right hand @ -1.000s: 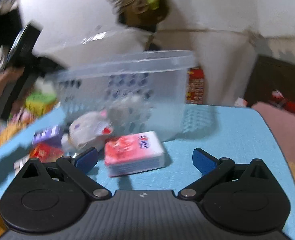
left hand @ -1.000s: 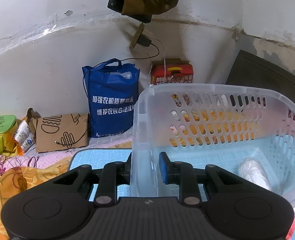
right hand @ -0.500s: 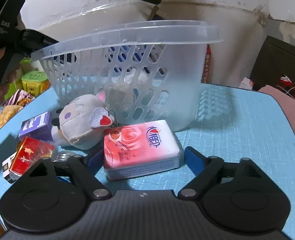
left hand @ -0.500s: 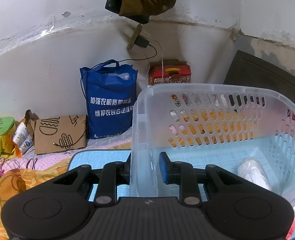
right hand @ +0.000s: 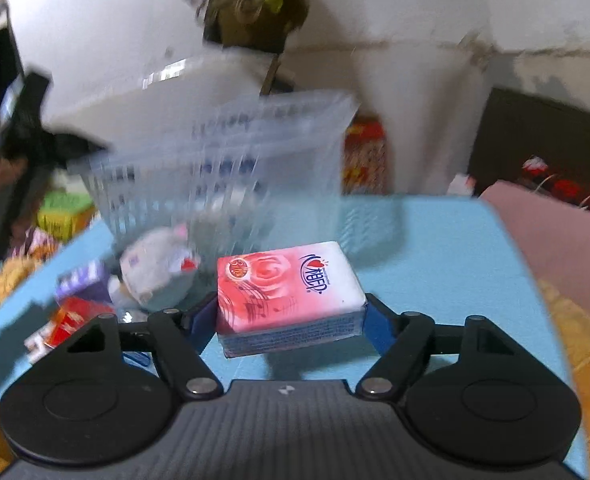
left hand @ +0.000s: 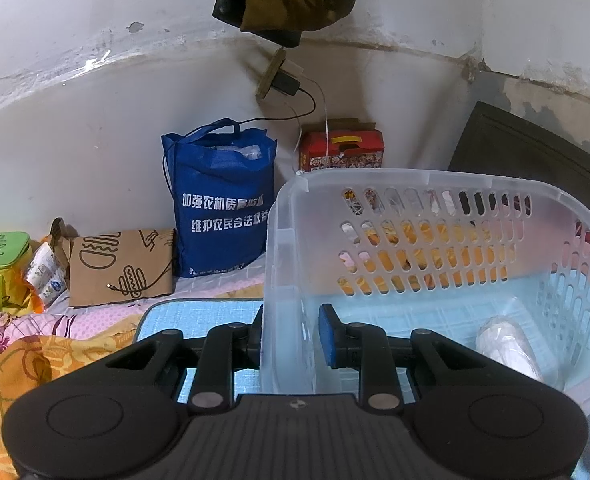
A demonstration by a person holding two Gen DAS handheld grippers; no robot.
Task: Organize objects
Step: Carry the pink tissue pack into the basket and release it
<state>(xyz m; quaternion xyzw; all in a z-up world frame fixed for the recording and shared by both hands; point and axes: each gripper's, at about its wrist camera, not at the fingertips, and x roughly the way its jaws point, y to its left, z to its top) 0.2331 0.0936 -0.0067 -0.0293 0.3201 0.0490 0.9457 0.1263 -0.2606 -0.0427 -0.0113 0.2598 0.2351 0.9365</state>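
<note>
right tongs (right hand: 291,320) closing on tissue pack (right hand: 287,284) edges.

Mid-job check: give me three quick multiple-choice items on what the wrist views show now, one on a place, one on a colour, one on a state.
1. Where is the white roll?
A inside the basket
B on the blue bag
C in the left gripper

2. What colour is the top of the tissue pack?
A green
B pink-red
C black

3. What is the right gripper doing?
A closing on the tissue pack
B clamping the basket wall
C hanging empty

Answers: 1 A, it lies on the basket floor. 2 B, rose print. 3 A, pads flank the pack.
</note>
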